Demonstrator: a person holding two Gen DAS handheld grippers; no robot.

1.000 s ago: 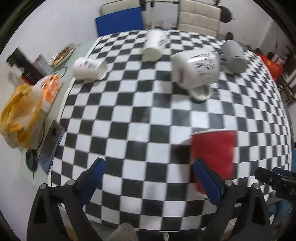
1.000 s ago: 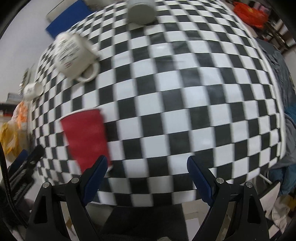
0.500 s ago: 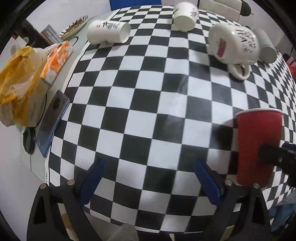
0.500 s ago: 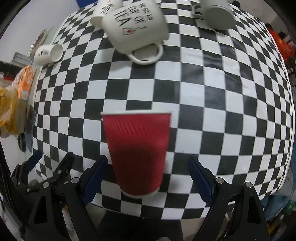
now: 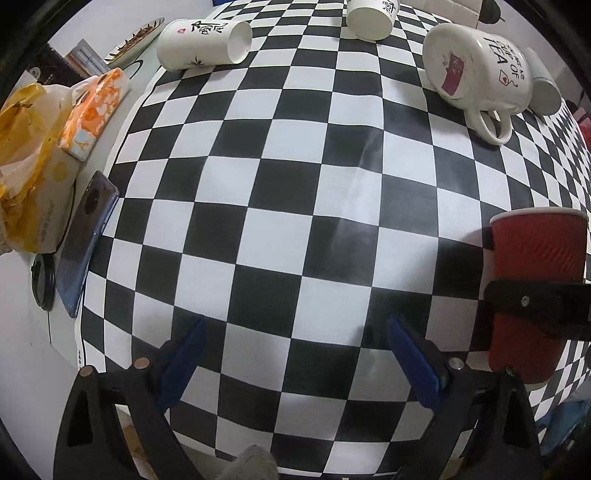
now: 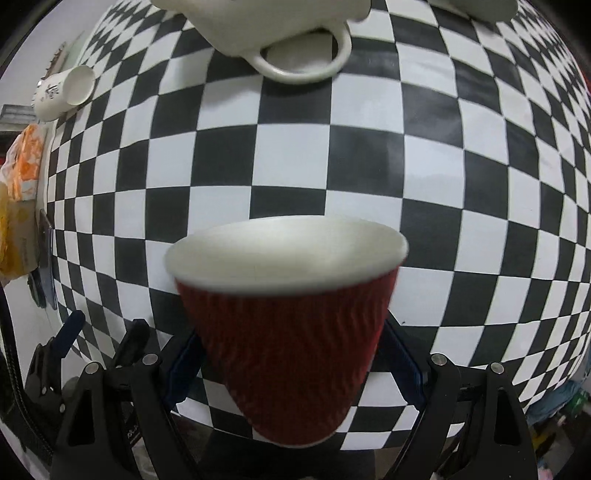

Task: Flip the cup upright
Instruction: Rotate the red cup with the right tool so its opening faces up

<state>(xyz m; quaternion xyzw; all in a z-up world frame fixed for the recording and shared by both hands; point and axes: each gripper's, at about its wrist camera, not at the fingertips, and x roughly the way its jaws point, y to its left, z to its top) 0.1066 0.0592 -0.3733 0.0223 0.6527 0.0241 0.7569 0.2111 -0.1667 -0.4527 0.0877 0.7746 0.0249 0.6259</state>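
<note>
A red ribbed paper cup (image 6: 288, 343) stands upright on the checkered tablecloth, its white mouth up. It sits between the blue pads of my right gripper (image 6: 291, 363), which stand wide at its sides; I cannot tell if they touch it. In the left wrist view the cup (image 5: 535, 280) is at the far right with a black finger (image 5: 535, 306) of the right gripper across it. My left gripper (image 5: 295, 350) is open and empty over the cloth, left of the cup.
A white "cup of tea" mug (image 5: 476, 70) lies on its side at the back right, with a grey cup (image 5: 543, 88) behind it. Two white paper cups (image 5: 203, 42) (image 5: 371, 14) lie further back. A phone (image 5: 86, 240), tissue pack (image 5: 96, 110) and yellow bag (image 5: 22, 155) sit at the left edge.
My right gripper has moved forward so the red cup now sits between its pads and fills the view. My left gripper has drifted left and closer to the table.
</note>
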